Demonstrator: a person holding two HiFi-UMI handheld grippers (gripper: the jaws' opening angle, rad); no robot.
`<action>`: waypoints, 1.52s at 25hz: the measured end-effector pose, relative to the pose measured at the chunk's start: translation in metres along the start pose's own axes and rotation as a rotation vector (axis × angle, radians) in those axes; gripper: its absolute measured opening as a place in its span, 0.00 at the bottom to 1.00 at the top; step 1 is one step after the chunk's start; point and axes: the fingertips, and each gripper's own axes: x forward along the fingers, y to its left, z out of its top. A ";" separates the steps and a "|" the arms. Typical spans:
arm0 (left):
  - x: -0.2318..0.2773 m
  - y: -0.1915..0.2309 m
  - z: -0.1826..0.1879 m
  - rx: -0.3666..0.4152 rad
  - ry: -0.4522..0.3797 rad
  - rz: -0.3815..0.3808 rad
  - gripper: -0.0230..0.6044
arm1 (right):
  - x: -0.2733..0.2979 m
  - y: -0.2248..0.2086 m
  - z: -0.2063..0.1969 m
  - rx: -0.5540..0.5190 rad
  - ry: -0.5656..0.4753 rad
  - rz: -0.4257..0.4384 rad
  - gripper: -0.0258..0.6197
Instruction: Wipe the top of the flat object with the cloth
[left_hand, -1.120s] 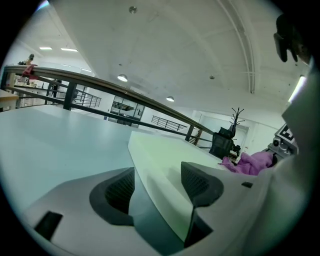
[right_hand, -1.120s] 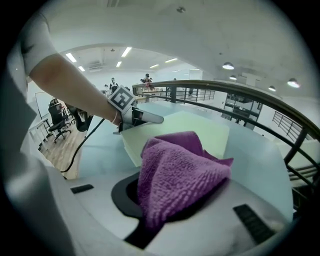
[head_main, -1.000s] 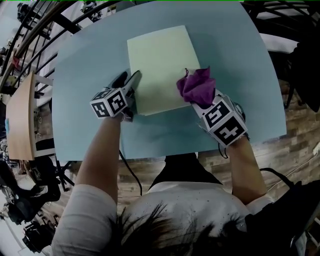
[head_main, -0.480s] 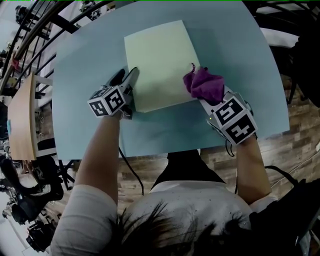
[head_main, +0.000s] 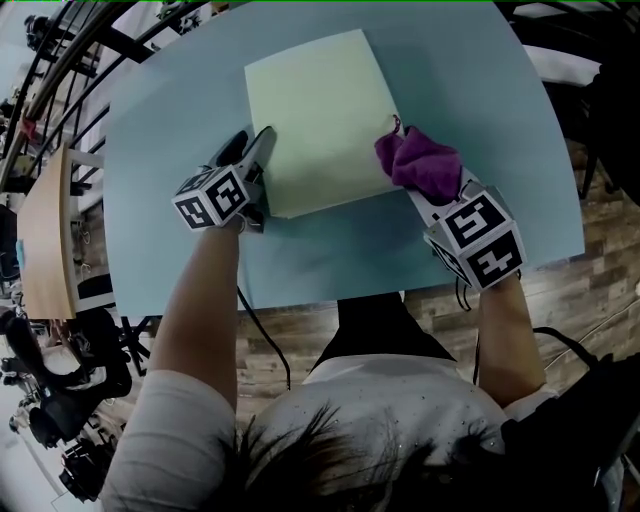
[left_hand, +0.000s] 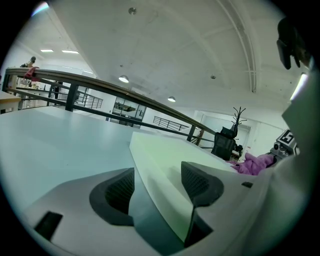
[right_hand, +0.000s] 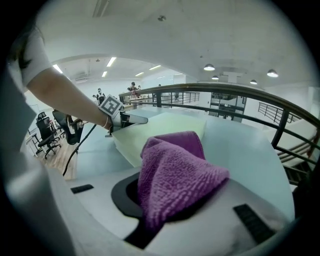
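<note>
The right tool (head_main: 428, 193), pinching the cloth (head_main: 418, 163), has slid to the pad's (head_main: 315, 110) right edge, likely ending a wipe. The left tool (head_main: 255, 160), spread, straddles the left edge.

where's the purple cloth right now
In the head view the purple cloth is on the right, clamped in the right gripper at the near right edge of the pale flat pad.

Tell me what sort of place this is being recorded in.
Probably an open-plan office or lab on an upper level: a black metal railing runs past the pale blue table, black office chairs stand on a wood-plank floor, and round ceiling lights shine overhead.
</note>
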 end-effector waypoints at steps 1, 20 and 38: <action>0.000 0.000 0.000 0.004 -0.004 0.002 0.49 | 0.000 -0.001 -0.001 0.003 0.001 -0.001 0.09; -0.003 0.000 0.006 0.008 -0.032 0.011 0.49 | -0.011 -0.023 -0.046 0.188 0.074 -0.067 0.08; -0.004 0.003 0.005 0.027 -0.051 0.033 0.49 | 0.055 0.151 0.101 -0.326 -0.193 0.351 0.09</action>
